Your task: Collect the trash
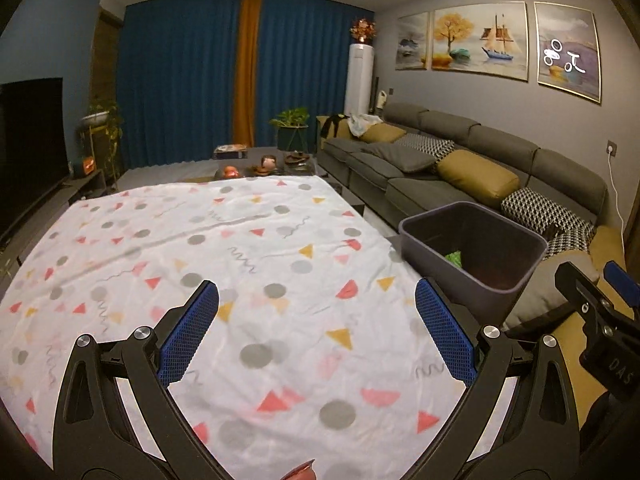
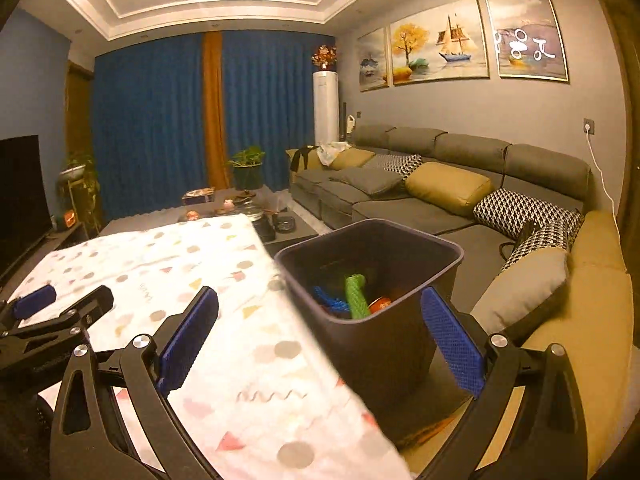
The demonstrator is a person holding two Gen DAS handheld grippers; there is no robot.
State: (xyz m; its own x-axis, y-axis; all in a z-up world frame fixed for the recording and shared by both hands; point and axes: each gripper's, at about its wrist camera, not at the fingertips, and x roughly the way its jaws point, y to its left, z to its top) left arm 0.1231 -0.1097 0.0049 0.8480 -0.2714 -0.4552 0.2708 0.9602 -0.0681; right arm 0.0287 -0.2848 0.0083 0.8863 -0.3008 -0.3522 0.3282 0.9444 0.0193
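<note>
Both the left gripper (image 1: 316, 320) and right gripper (image 2: 320, 332) stand wide apart, empty. Just ahead of the right one, the bin (image 2: 400, 344) holds the trash: a green foam net (image 2: 356, 294), probably light and squashy, best pinched mid-length.

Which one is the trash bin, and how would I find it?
Find the long grey sofa under the paintings. Between it and the table with the spotted cloth stands the bin. It is the only dark open tub there, with green, blue and orange trash inside.
</note>
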